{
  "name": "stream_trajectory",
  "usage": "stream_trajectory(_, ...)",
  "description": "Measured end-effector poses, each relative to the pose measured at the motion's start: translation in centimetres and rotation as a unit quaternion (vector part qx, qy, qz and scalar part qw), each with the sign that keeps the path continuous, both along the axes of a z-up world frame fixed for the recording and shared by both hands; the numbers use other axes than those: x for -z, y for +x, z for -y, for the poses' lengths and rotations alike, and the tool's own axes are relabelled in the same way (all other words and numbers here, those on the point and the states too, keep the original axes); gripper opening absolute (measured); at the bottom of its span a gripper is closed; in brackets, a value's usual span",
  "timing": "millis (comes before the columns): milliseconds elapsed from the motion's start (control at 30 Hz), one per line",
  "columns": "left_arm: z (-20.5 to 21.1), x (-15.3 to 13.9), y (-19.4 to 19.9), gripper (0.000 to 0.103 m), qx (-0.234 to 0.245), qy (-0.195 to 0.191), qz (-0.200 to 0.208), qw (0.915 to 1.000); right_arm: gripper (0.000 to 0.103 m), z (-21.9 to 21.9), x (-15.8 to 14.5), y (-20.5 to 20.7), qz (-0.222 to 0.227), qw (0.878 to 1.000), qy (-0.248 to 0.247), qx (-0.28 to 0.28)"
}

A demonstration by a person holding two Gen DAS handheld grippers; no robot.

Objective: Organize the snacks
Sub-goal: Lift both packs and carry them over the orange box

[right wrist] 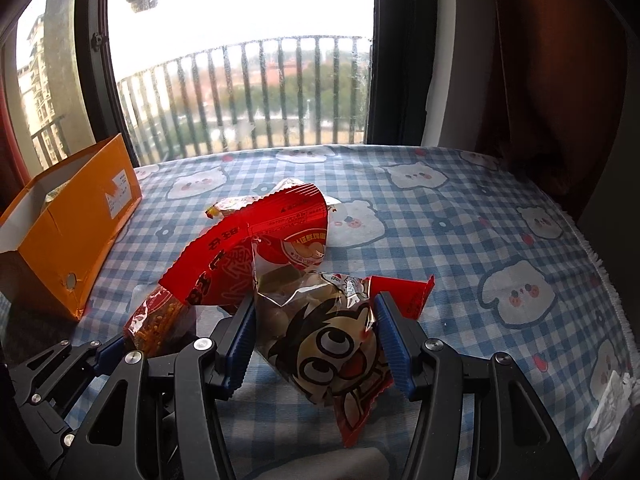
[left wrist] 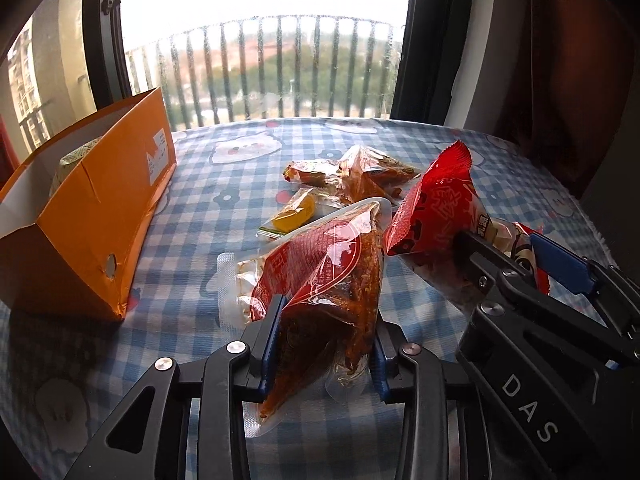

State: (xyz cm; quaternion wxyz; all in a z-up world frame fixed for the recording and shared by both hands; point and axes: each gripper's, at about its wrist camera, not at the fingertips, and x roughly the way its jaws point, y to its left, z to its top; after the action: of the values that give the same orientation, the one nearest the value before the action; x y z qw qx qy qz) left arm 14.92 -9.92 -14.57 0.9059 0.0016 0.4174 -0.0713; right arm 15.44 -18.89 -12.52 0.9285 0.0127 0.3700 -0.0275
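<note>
left fingers (left wrist: pixel 322 346) clamped on spicy meat pouch (left wrist: pixel 320 276), right fingers (right wrist: pixel 316 344) gripping cartoon snack bag (right wrist: pixel 320 320) (orange box (left wrist: pixel 92 216) nearby)

R gripper (right wrist: pixel 316 340) clamps cartoon snack bag (right wrist: pixel 328 344); orange box (right wrist: pixel 68 232) left.

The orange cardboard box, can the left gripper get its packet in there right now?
Probably yes: the left gripper holds the clear spicy snack packet, and the orange cardboard box stands open-topped, nothing between.

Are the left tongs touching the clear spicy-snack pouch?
Touching. In the left wrist view, both blue pads of the left tongs press against the sides of the clear spicy-snack pouch, pinching it and holding it up off the checkered tablecloth.
</note>
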Motion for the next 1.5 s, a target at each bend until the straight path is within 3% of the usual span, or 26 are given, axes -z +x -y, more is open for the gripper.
stream_trajectory(400, -2.6, -6.1, -2.1, 0.036, -0.020, -0.010, 0.064, 0.9977, 0.060, -1.9, -5.7, -1.8, 0.070, 0.997, 0.017, -0.015)
stream_trajectory(833, -7.7, -10.2, -2.0, 0.036, -0.063, -0.009, 0.101, 0.9928, 0.060, -7.0, -9.9, -0.8, 0.109, 0.992, 0.034, -0.058)
stream_trajectory(1233, -13.7, -11.8, -0.1, 0.036, -0.097, -0.005, 0.126, 0.9872, 0.060, -12.6, -11.7, 2.3, 0.131, 0.986, 0.038, -0.096)
stream_trajectory(1500, -19.4, -11.6, 1.5, 0.036, -0.142, -0.013, 0.126, 0.9817, 0.060, -18.4, -11.8, 4.7, 0.119, 0.981, 0.046, -0.148)
